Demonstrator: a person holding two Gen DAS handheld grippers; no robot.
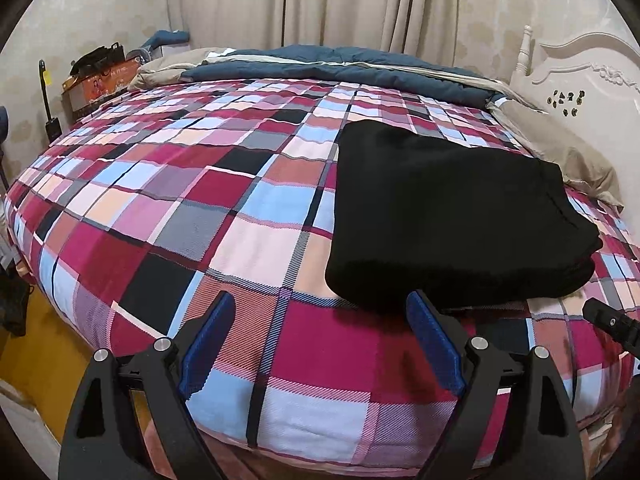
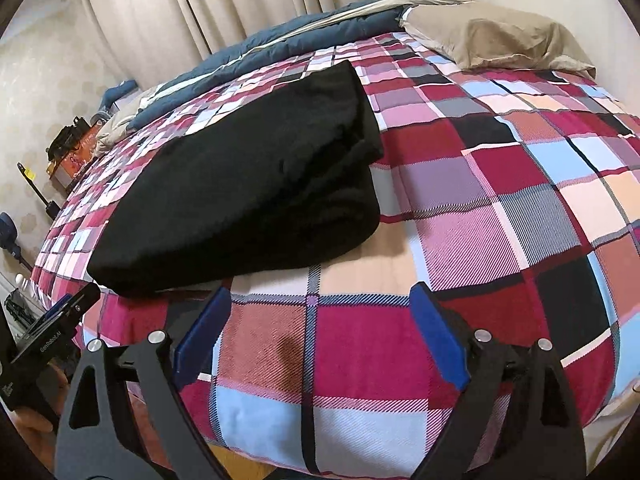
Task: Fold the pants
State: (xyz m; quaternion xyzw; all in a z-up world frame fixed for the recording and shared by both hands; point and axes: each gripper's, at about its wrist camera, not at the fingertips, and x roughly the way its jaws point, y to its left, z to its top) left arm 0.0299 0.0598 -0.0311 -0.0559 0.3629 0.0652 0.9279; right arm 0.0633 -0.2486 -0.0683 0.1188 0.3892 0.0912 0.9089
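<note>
Pants (image 1: 452,216) folded into compact black stack, lying flat near front edge of bed (image 1: 200,208), pillow end. Left gripper (image 1: 320,344) and right gripper (image 2: 320,340) both spread wide, holding nothing, clear of cloth. Folding looks done; nothing obvious left.

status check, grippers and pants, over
Left gripper open, empty. Right gripper open, empty. Pants folded in a stack on the bed, clear of both. Nothing in the way.
</note>
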